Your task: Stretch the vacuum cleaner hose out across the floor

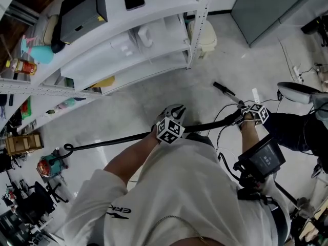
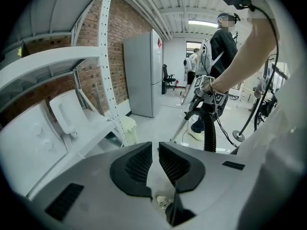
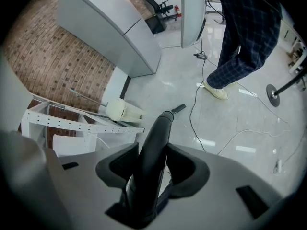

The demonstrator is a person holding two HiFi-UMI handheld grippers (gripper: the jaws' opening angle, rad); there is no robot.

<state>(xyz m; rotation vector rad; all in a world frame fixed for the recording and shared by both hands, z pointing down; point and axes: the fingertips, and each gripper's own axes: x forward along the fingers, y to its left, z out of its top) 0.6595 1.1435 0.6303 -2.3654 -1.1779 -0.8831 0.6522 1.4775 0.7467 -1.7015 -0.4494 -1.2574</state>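
The black vacuum hose (image 1: 110, 142) runs from a curled end at the left, above the floor and across in front of me, to my right gripper (image 1: 242, 115). That gripper (image 3: 152, 150) is shut on the hose's rigid black end tube (image 3: 160, 128), which sticks out past the jaws toward the floor; its tip (image 1: 224, 89) shows further out. My left gripper (image 1: 175, 109) is held at mid-frame beside the hose. In the left gripper view it (image 2: 154, 150) has its jaws nearly together with nothing between them, and the ribbed hose (image 2: 209, 135) rises ahead toward the right gripper.
A white shelving rack (image 1: 133, 50) stands to the left with a cream bin (image 1: 205, 35) at its foot. Beyond is a grey cabinet (image 1: 271, 4). A person in plaid trousers (image 3: 244, 42) stands at the right. Thin cables (image 3: 194, 104) and a round stand base (image 3: 274, 94) lie on the floor.
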